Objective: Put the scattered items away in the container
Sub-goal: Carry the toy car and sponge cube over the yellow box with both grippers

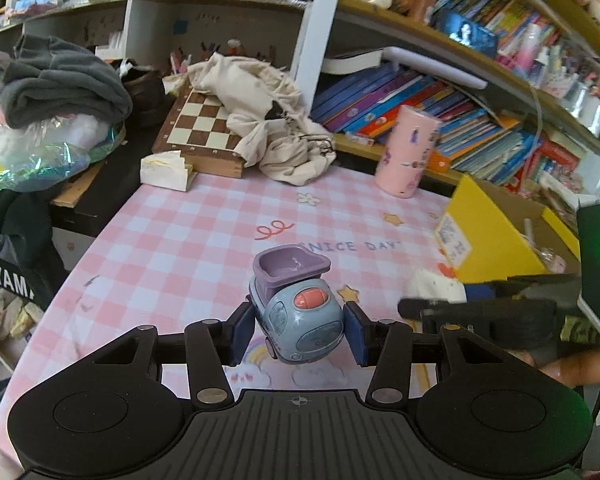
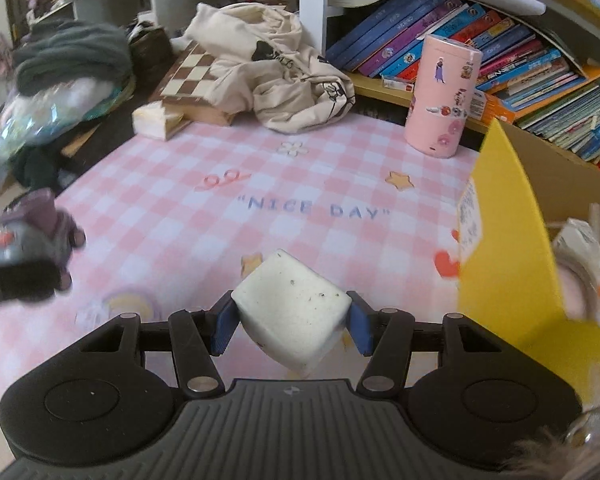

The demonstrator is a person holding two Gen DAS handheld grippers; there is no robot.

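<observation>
Left gripper [image 1: 298, 330] clamps the toy truck [image 1: 296, 312], right gripper [image 2: 292, 322] clamps the white cube [image 2: 292, 312], both lifted clear to carry toward the yellow box [image 2: 504, 240]

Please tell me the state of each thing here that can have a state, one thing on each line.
left claw: shut on the toy truck
toy truck: held above the table, tipper bed empty
right claw: shut on the white cube
white cube: held, tilted on a corner
yellow box: open, some items already inside
pink tin: upright, lid on
chessboard case: closed, partly under a cloth bag
</observation>
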